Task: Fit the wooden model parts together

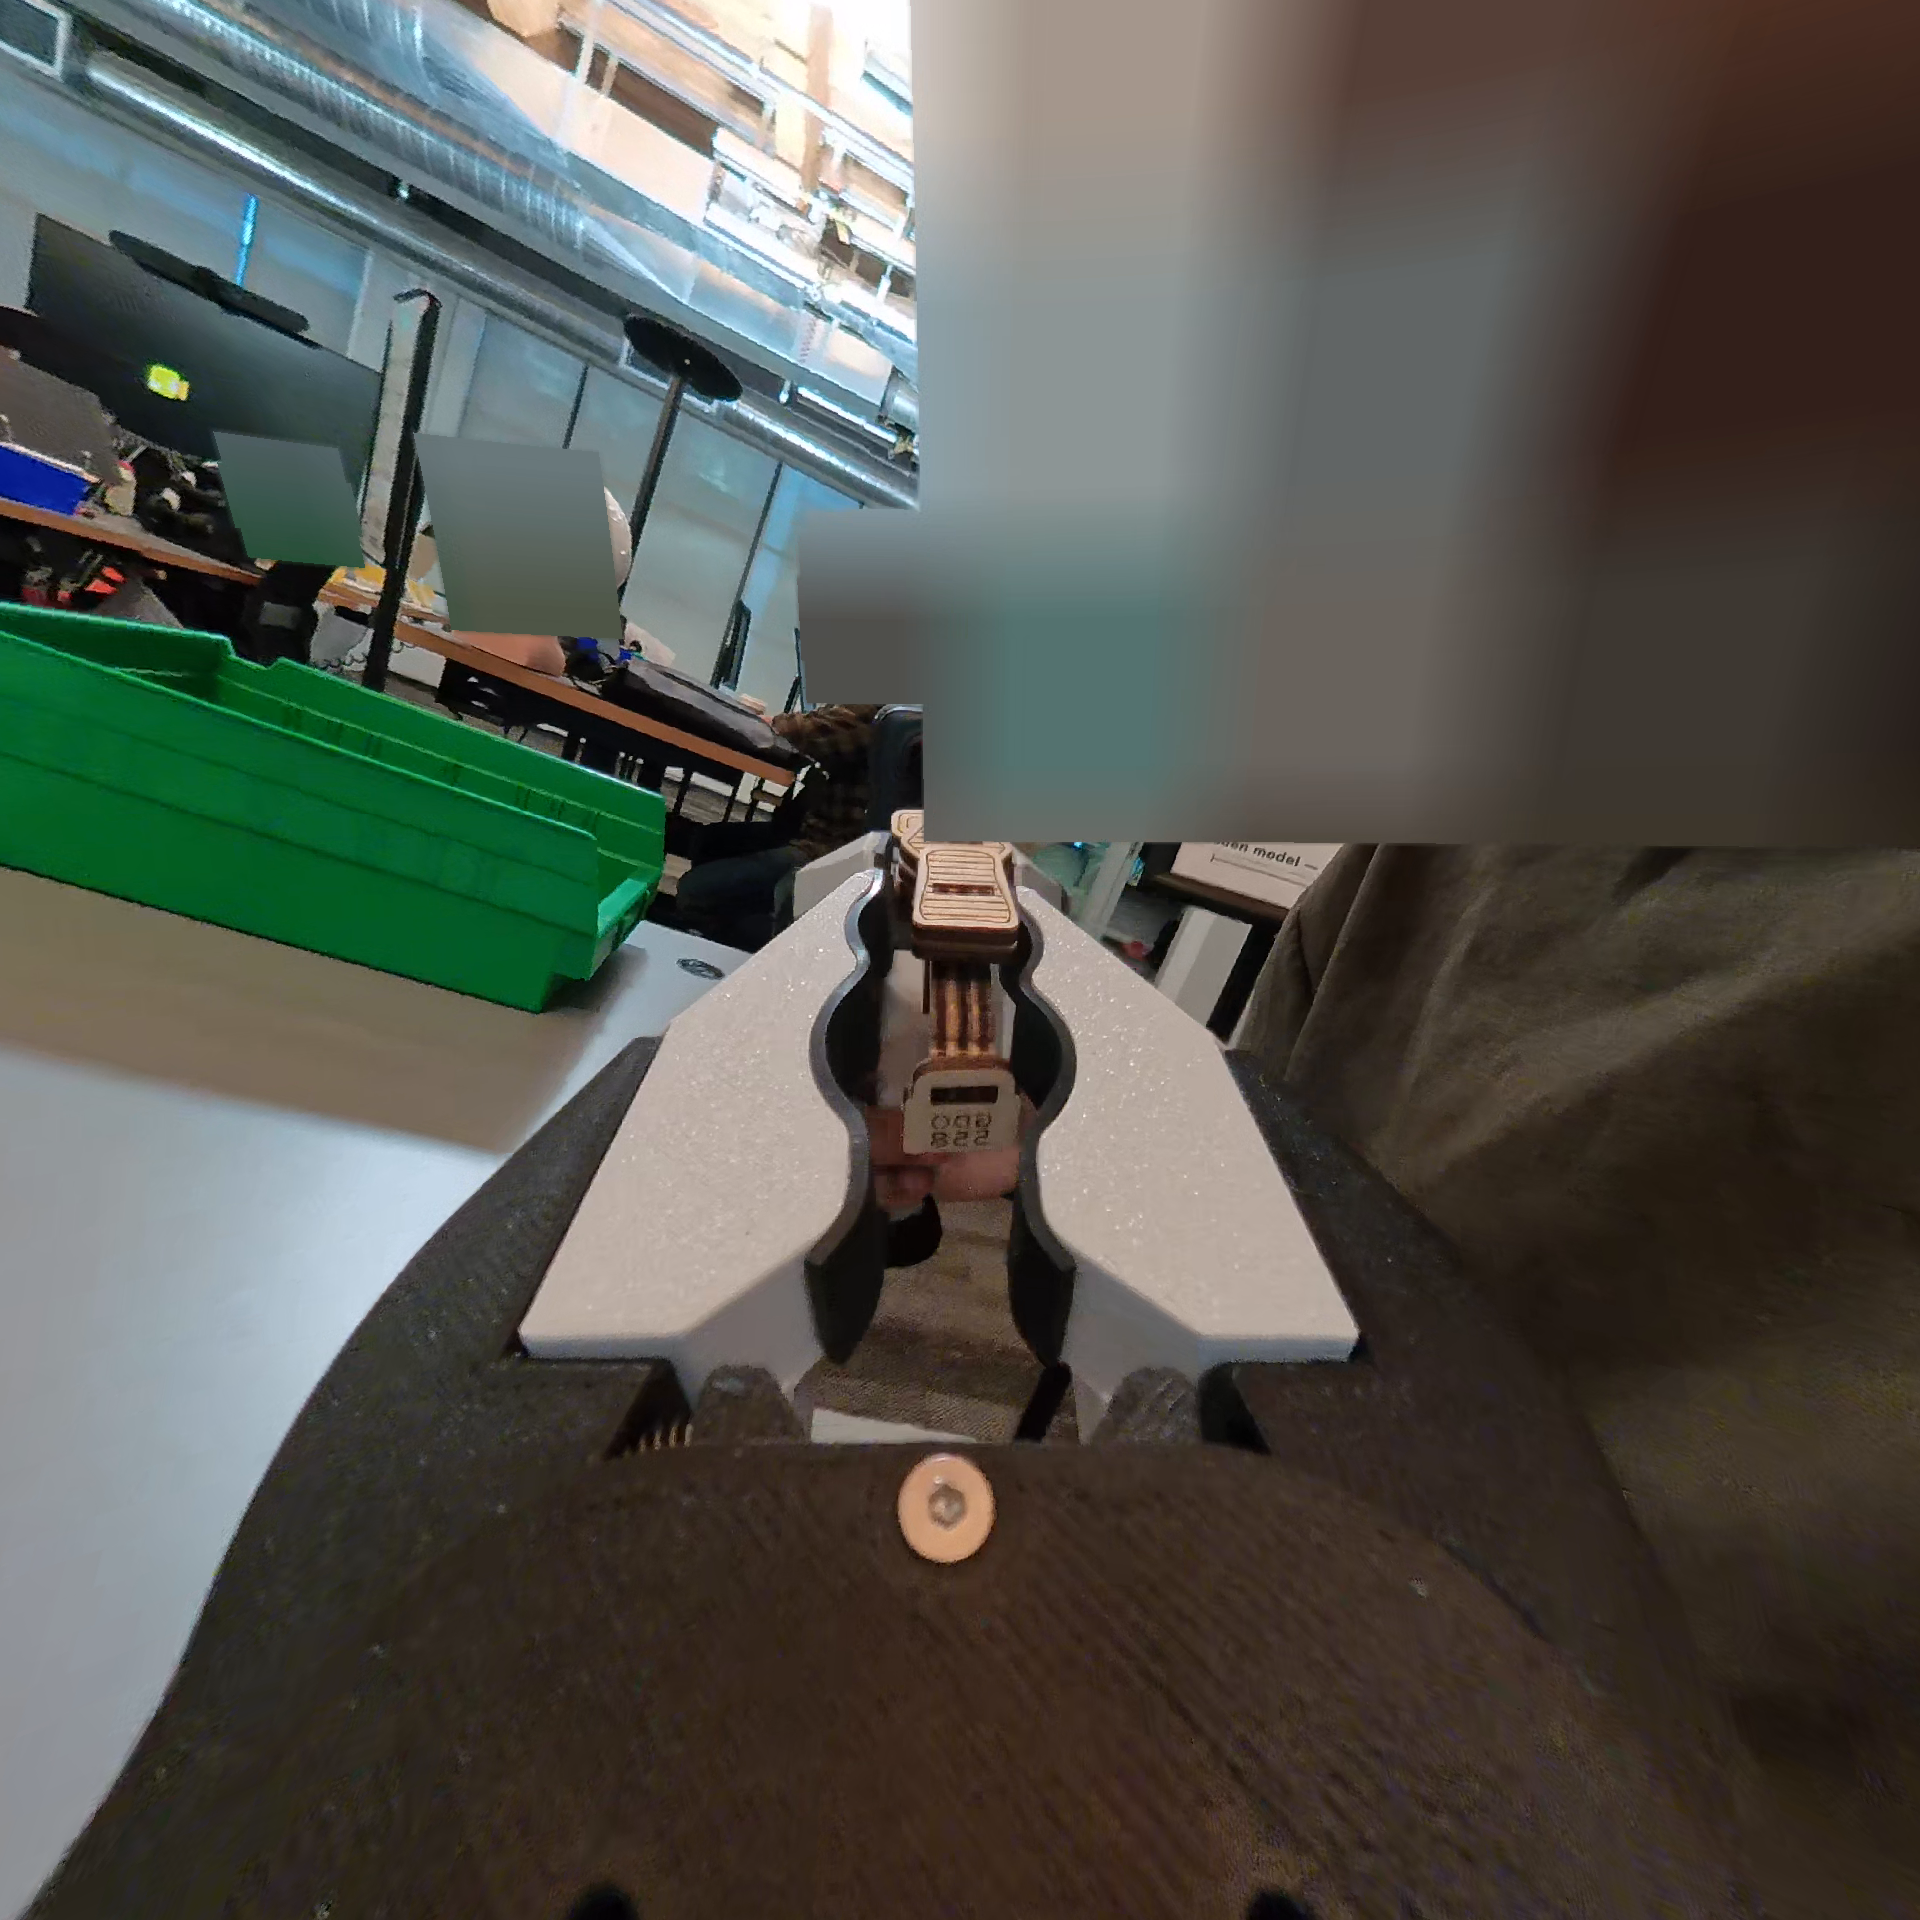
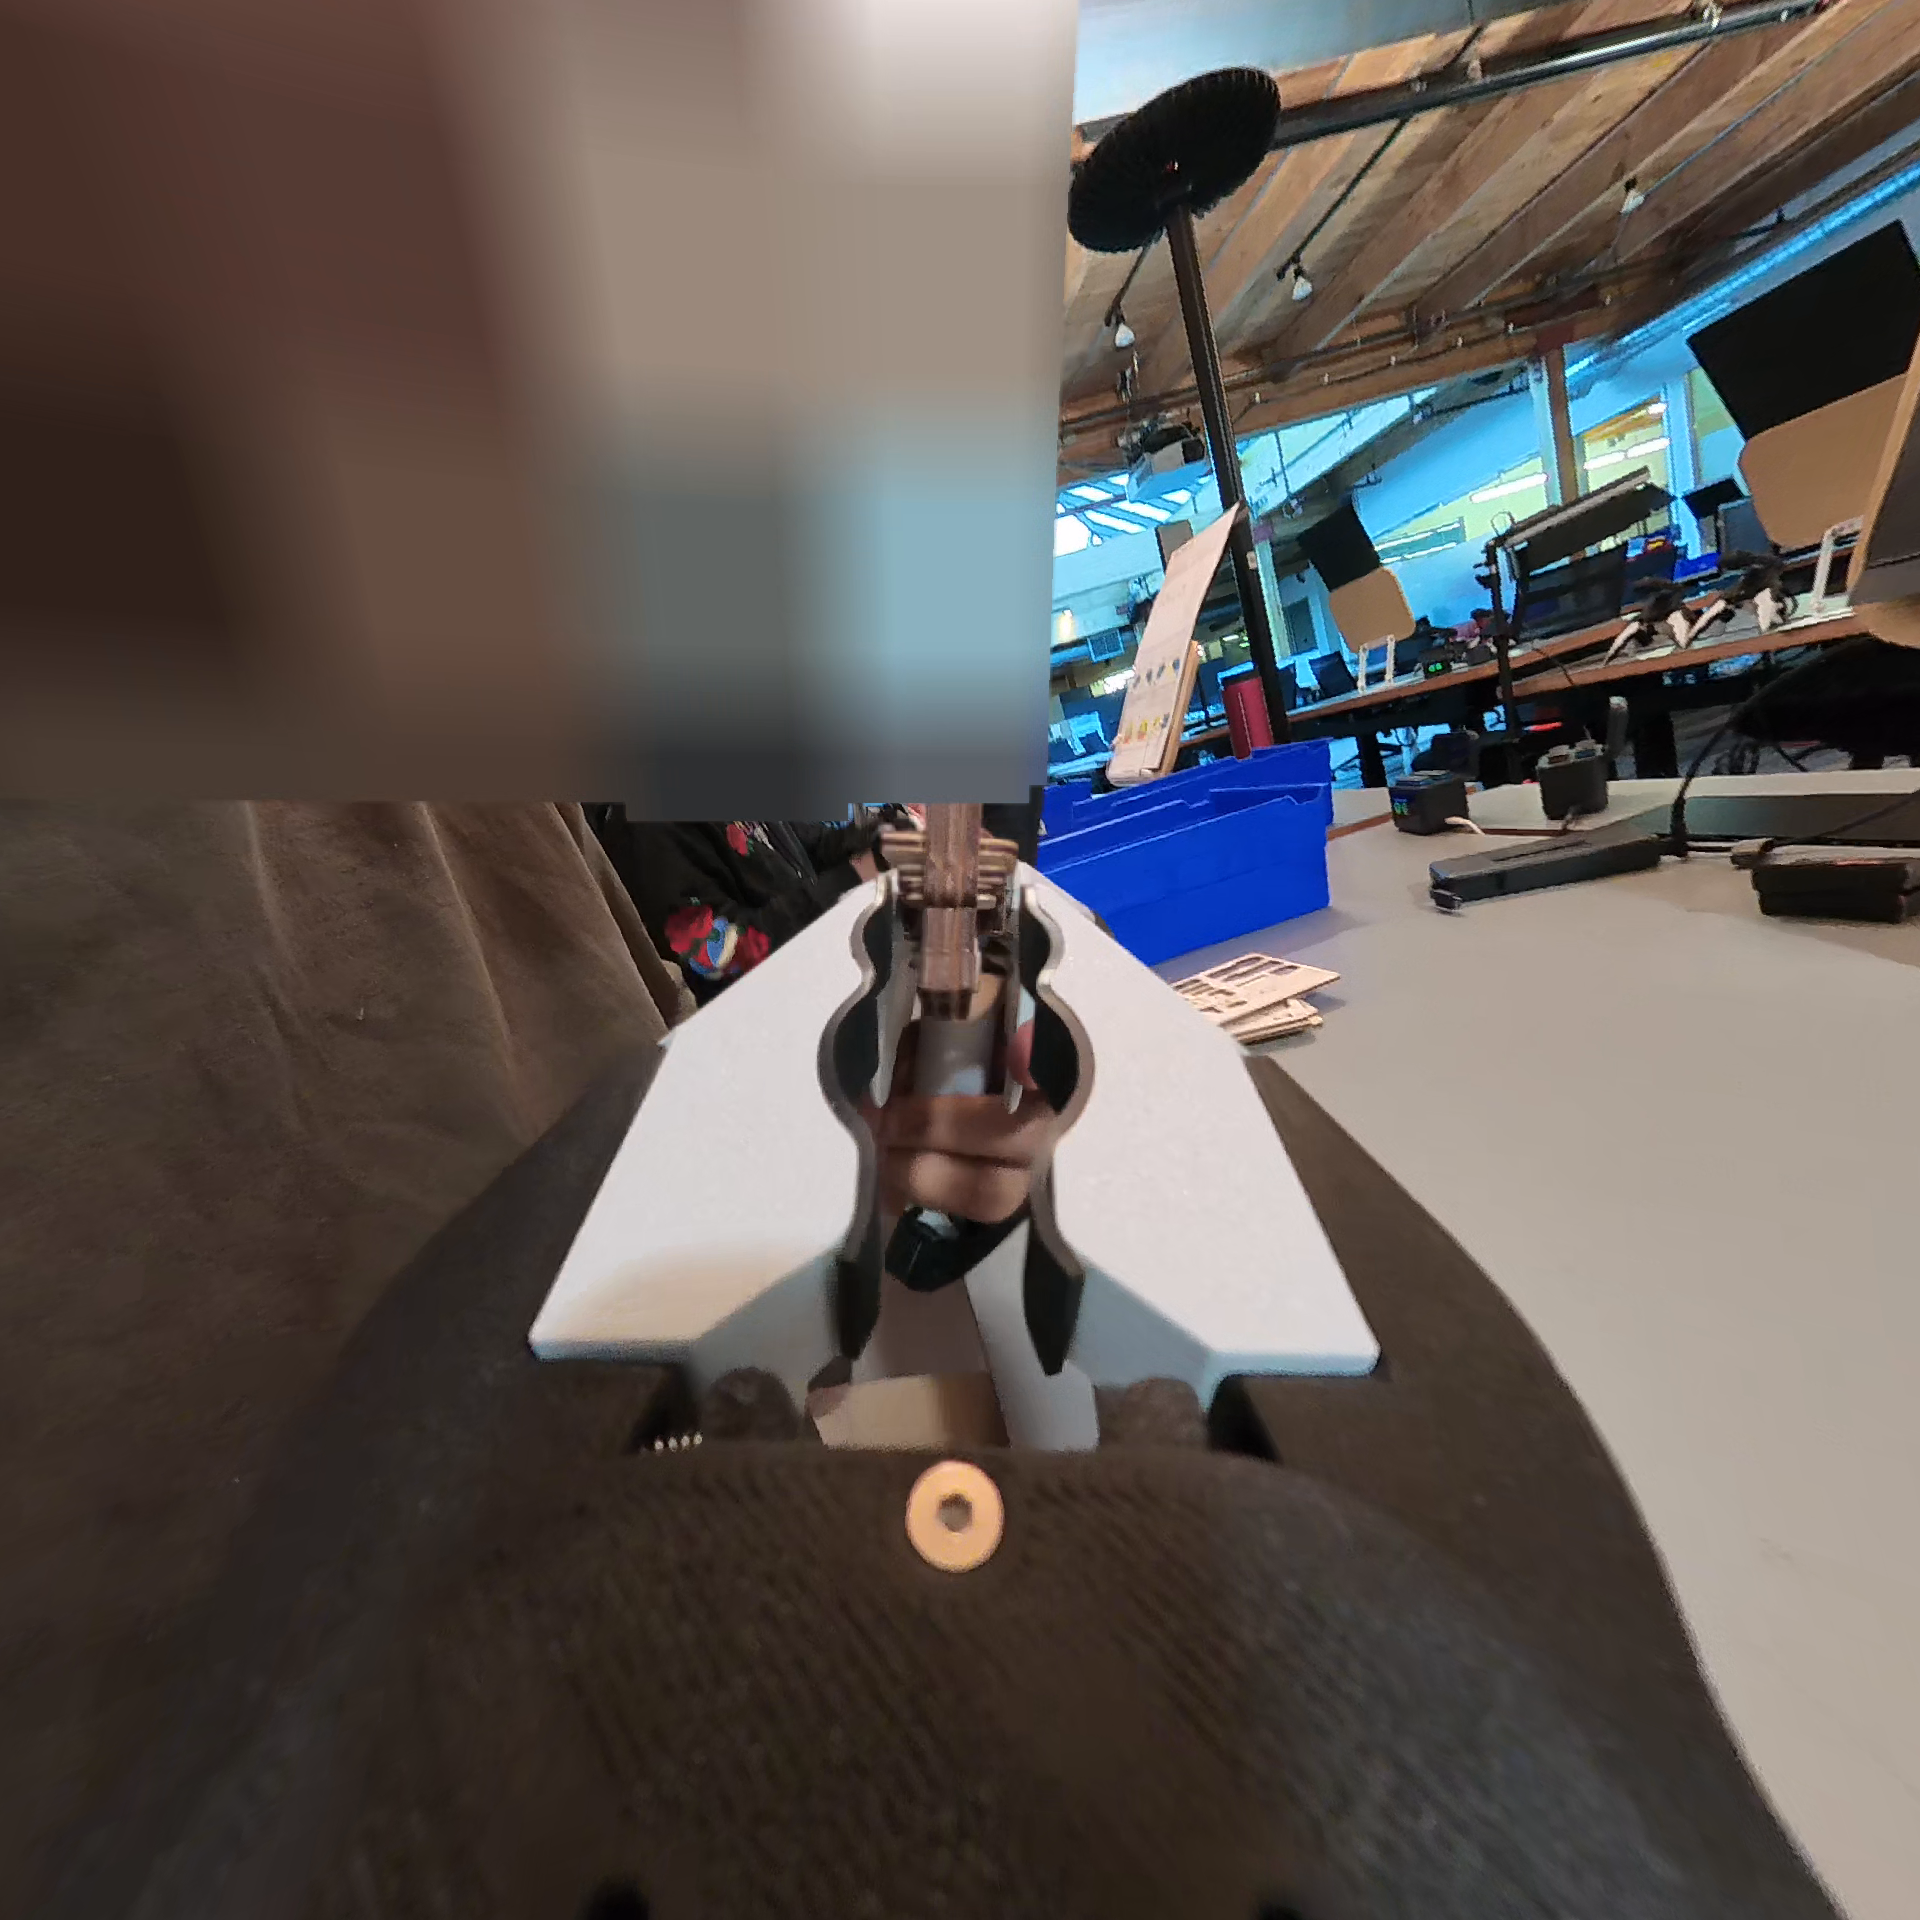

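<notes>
My left gripper is shut on a small wooden model, a light laser-cut piece with dark engraved stripes that runs along the gap between my fingers. My right gripper is shut on the same kind of wooden model part, seen edge-on as stacked brown layers at my fingertips. Both grippers are held up above the grey table, facing each other. Behind the wood in each view, the other gripper's white fingers and a hand show through the gap.
A green bin sits on the grey table at my left. A blue bin and flat wooden part sheets lie on the table at my right. A person in an olive top is close in front. Both grippers' tips are close together, under 4 cm apart.
</notes>
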A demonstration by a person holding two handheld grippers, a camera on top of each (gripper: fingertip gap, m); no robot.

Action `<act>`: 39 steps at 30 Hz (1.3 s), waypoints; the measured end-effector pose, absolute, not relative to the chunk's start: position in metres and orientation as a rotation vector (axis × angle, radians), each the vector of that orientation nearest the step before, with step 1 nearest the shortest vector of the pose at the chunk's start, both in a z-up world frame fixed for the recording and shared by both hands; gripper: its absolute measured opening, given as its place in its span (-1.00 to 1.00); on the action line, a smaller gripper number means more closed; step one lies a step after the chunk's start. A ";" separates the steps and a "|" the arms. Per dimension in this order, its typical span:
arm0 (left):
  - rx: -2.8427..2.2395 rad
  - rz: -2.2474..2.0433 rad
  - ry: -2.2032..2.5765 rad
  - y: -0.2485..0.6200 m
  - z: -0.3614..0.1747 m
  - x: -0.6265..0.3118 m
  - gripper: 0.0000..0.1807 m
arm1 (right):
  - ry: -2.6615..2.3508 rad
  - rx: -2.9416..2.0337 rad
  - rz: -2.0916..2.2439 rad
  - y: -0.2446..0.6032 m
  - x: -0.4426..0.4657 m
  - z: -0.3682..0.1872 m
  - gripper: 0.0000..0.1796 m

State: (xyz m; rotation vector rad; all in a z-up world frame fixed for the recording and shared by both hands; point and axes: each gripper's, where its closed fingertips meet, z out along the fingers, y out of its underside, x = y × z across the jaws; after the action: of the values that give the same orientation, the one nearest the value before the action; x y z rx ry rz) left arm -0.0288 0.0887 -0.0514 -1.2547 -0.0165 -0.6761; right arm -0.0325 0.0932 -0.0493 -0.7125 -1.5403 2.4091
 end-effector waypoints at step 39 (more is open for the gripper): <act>-1.448 -0.610 0.154 0.093 -0.082 -0.013 -0.82 | -1.902 -0.573 2.007 0.089 -0.020 -0.089 -0.76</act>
State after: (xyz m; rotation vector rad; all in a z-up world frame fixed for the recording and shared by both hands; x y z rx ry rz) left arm -0.0132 0.0929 -0.0822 -1.4477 0.1536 -0.6100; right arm -0.0203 0.0888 -0.0892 -0.5732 -1.9019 2.0072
